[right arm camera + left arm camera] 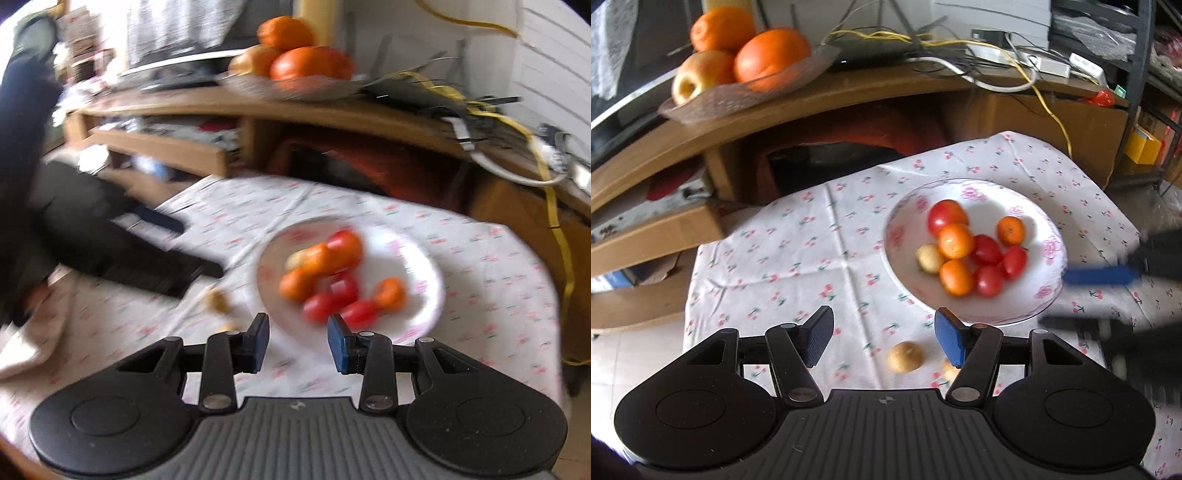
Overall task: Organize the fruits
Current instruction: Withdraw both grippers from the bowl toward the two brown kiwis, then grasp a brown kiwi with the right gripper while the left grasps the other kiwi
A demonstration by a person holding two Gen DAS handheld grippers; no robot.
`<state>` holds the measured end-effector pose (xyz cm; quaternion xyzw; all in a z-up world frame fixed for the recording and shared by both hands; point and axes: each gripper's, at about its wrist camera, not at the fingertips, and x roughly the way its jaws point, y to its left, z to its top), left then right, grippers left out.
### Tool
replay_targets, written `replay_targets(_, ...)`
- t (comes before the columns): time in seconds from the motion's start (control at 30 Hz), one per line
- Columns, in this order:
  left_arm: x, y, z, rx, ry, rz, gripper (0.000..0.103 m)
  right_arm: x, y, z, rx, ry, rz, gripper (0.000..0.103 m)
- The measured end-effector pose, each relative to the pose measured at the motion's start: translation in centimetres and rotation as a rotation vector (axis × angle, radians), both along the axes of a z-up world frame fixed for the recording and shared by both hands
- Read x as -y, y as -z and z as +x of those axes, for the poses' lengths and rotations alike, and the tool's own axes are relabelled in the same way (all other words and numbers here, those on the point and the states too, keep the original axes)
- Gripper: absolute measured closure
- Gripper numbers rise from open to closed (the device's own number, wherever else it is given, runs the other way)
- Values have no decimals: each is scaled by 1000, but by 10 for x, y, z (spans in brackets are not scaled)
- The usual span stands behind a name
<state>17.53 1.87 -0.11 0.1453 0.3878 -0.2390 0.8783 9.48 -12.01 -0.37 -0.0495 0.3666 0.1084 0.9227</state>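
Observation:
A white floral plate on the cherry-print cloth holds several red tomatoes, small oranges and one pale yellow fruit. Two more yellowish fruits lie on the cloth: one between the fingers of my open left gripper, the other half hidden behind its right finger. The right wrist view is blurred; my right gripper hangs open and empty over the plate's near rim, with a yellow fruit to its left.
A glass dish with oranges and an apple sits on the wooden shelf behind the table. Cables and a power strip crowd the shelf's right. The other gripper shows as a dark blur at the plate's right.

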Motion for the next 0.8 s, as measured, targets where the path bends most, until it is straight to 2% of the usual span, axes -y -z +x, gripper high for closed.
replay_targets(0.13, -11, 1, 1, -11, -1, -8, 35, -24, 14, 1, -28, -70, -3, 66)
replay_targets(0.37, -18, 3, 1, -22, 26, -16, 34, -39, 38, 26, -76, -81, 10, 66)
replay_targets(0.5, -19, 9, 1, -36, 51, -11, 34, -42, 50, 39, -101, -87, 14, 66)
replay_targets(0.6, -18, 14, 1, -46, 71, -1, 34, -43, 56, 47, -132, -80, 8, 75)
replay_targets(0.8, -7, 26, 1, -60, 127, 12, 37, -29, 54, 32, -155, -67, -10, 76)
